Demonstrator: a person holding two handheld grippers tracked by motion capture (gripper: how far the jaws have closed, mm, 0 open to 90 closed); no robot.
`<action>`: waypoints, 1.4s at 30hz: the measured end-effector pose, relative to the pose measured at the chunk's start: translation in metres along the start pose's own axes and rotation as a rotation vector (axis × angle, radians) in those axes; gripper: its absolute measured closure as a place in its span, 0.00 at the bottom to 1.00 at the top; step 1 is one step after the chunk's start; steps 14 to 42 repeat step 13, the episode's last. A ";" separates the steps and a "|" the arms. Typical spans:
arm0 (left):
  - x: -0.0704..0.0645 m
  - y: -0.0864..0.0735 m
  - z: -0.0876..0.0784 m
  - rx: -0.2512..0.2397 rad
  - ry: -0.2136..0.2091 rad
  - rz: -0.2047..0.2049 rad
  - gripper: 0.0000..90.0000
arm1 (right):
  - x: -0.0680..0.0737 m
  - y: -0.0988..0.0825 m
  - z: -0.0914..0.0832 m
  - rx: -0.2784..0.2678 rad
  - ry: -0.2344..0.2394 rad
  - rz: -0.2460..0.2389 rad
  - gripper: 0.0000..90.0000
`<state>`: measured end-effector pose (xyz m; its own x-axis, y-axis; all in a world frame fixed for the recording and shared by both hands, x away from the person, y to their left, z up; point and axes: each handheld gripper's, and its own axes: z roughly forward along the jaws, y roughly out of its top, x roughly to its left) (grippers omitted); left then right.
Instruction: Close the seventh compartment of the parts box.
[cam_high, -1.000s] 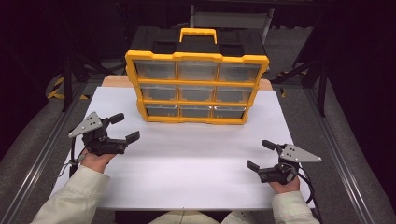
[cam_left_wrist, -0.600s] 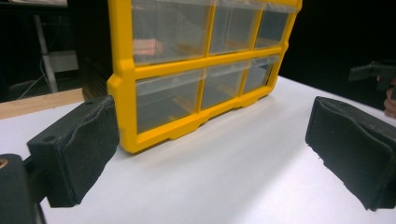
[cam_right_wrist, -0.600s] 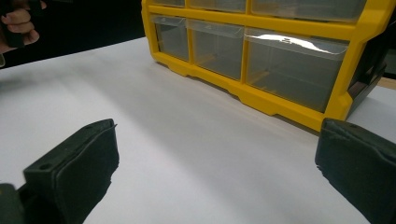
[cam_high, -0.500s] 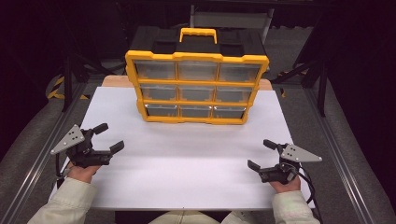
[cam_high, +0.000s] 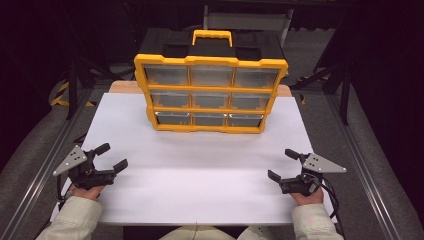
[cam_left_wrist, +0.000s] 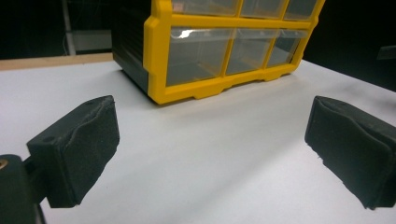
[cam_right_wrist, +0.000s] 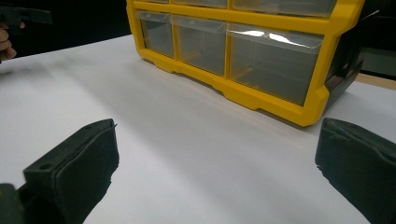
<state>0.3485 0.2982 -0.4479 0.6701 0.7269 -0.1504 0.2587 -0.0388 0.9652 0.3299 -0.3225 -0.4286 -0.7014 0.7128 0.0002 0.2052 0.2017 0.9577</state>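
yellow drawer cabinet (cam_high: 210, 92) stands well beyond both gaping hand-held grippers.

Object: a yellow-framed organiser cabinet (cam_high: 210, 95) with a black body and a yellow carry handle (cam_high: 212, 36) on top.
Drawers: nine clear plastic drawers (cam_left_wrist: 198, 53) are arranged in three rows of three; all are seen shut, flush with the frame.
Pose: the cabinet is stood upright, its drawer face turned toward the near edge.
Location: it is placed at the far middle of the white table (cam_high: 200, 170).
Contents: none can be made out through the drawer fronts.
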 end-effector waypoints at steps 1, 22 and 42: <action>0.000 -0.001 0.001 0.009 0.003 0.008 0.04 | 0.001 0.000 0.000 0.003 -0.004 -0.001 0.00; 0.008 -0.005 0.006 0.042 -0.010 -0.009 0.04 | 0.001 0.000 0.001 0.009 -0.014 -0.004 0.00; 0.008 -0.005 0.006 0.042 -0.010 -0.009 0.04 | 0.001 0.000 0.001 0.009 -0.014 -0.004 0.00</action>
